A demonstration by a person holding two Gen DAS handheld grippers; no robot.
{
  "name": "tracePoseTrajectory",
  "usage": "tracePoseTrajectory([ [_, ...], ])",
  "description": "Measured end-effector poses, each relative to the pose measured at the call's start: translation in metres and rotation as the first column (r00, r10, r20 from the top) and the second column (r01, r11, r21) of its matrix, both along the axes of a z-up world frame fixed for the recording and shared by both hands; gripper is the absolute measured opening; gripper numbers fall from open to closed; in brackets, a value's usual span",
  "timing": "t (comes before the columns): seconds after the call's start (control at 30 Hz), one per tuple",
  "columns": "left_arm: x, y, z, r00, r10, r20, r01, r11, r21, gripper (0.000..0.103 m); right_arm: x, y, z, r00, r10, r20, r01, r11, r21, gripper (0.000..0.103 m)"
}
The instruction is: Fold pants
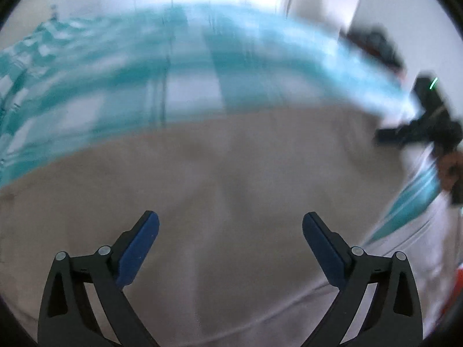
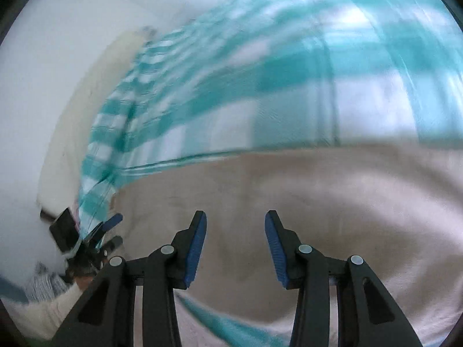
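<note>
Both grippers, left [image 1: 230,225] and right [image 2: 235,225], hover with jaws apart and empty (frames blurred) over beige pants [image 1: 217,202] filling the lower frame, likely positioning for a fold.

surface: teal-checked bedspread [image 1: 115,92] | on it: beige pants [image 1: 231,179], spread flat
</note>
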State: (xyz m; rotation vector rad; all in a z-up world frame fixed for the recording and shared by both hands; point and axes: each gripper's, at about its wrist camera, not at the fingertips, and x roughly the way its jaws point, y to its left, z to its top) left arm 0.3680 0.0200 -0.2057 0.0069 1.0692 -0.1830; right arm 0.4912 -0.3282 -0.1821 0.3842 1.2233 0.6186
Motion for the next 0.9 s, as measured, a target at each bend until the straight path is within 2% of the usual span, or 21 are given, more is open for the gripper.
tracePoseTrajectory([
  [0.03, -0.002, -0.001, -0.007, 1.000, -0.012, -0.008, 0.012, 1.000, 0.013, 0.099, 0.000, -0.004, -0.015, 1.000, -0.023, -0.020, 0.022, 0.997, -0.068, 0.031],
  [0.07, -0.009, 0.000, -0.009, 0.999, -0.032, 0.035, 0.032, 0.999, 0.015, 0.099, -0.005, -0.014, -0.020, 0.999, -0.034, -0.009, 0.034, 0.997, -0.070, 0.023],
  [0.13, -0.014, 0.006, -0.009, 0.998, -0.040, 0.057, 0.040, 0.999, 0.003, 0.099, -0.012, -0.054, -0.014, 0.993, -0.105, 0.052, 0.109, 0.990, -0.089, 0.021],
  [0.2, -0.012, 0.009, -0.012, 0.998, -0.032, 0.055, 0.033, 0.999, -0.013, 0.100, -0.024, -0.109, -0.010, 0.966, -0.230, 0.113, 0.244, 0.961, -0.130, 0.021],
  [0.23, -0.010, 0.009, -0.015, 0.998, -0.029, 0.058, 0.030, 1.000, -0.006, 0.101, -0.029, -0.145, -0.008, 0.942, -0.312, 0.121, 0.329, 0.930, -0.165, 0.020],
  [0.27, -0.011, 0.005, -0.017, 0.998, -0.028, 0.064, 0.028, 1.000, 0.000, 0.102, -0.037, -0.181, -0.010, 0.904, -0.410, 0.121, 0.427, 0.883, -0.196, 0.005],
  [0.3, -0.012, 0.004, -0.019, 0.997, -0.027, 0.076, 0.027, 1.000, 0.010, 0.102, -0.046, -0.211, -0.008, 0.859, -0.496, 0.127, 0.512, 0.830, -0.221, 0.002],
  [0.33, -0.016, 0.003, -0.019, 0.996, -0.026, 0.086, 0.025, 1.000, 0.016, 0.102, -0.055, -0.227, -0.001, 0.822, -0.546, 0.158, 0.569, 0.782, -0.255, 0.003],
  [0.37, -0.016, 0.002, -0.019, 0.996, -0.026, 0.090, 0.024, 1.000, 0.017, 0.102, -0.060, -0.230, 0.008, 0.813, -0.552, 0.184, 0.582, 0.770, -0.263, 0.007],
  [0.4, -0.015, 0.003, -0.020, 0.996, -0.024, 0.091, 0.023, 1.000, 0.017, 0.102, -0.066, -0.225, 0.020, 0.821, -0.530, 0.213, 0.571, 0.776, -0.268, 0.009],
  [0.47, -0.020, 0.002, -0.018, 0.995, -0.024, 0.092, 0.022, 1.000, 0.017, 0.102, -0.074, -0.193, 0.036, 0.870, -0.435, 0.234, 0.485, 0.842, -0.236, 0.009],
  [0.57, -0.024, 0.001, -0.017, 0.995, -0.024, 0.093, 0.021, 0.999, 0.024, 0.102, -0.085, -0.142, 0.038, 0.935, -0.281, 0.218, 0.322, 0.929, -0.184, 0.014],
  [0.6, -0.025, 0.001, -0.016, 0.995, -0.023, 0.094, 0.021, 0.999, 0.026, 0.102, -0.090, -0.135, 0.033, 0.944, -0.251, 0.214, 0.293, 0.936, -0.195, 0.021],
  [0.63, -0.025, 0.000, -0.016, 0.995, -0.023, 0.096, 0.020, 0.999, 0.029, 0.102, -0.093, -0.120, 0.024, 0.955, -0.221, 0.200, 0.264, 0.938, -0.226, 0.033],
  [0.67, -0.025, -0.001, -0.016, 0.995, -0.022, 0.097, 0.019, 0.999, 0.031, 0.102, -0.095, -0.118, 0.016, 0.961, -0.217, 0.173, 0.258, 0.930, -0.262, 0.037],
  [0.7, -0.026, -0.001, -0.016, 0.995, -0.021, 0.099, 0.018, 0.999, 0.033, 0.102, -0.095, -0.116, 0.004, 0.964, -0.228, 0.139, 0.260, 0.922, -0.288, 0.035],
  [0.73, -0.026, -0.001, -0.016, 0.995, -0.021, 0.101, 0.018, 0.999, 0.033, 0.102, -0.096, -0.119, -0.002, 0.961, -0.251, 0.121, 0.275, 0.921, -0.275, 0.035],
  [0.83, -0.027, 0.001, -0.017, 0.994, -0.021, 0.105, 0.018, 0.999, 0.030, 0.102, -0.103, -0.132, -0.004, 0.934, -0.344, 0.098, 0.357, 0.916, -0.183, 0.034],
  [0.9, -0.027, 0.001, -0.017, 0.994, -0.021, 0.107, 0.017, 0.999, 0.030, 0.102, -0.107, -0.130, 0.001, 0.929, -0.359, 0.092, 0.370, 0.909, -0.192, 0.034],
])
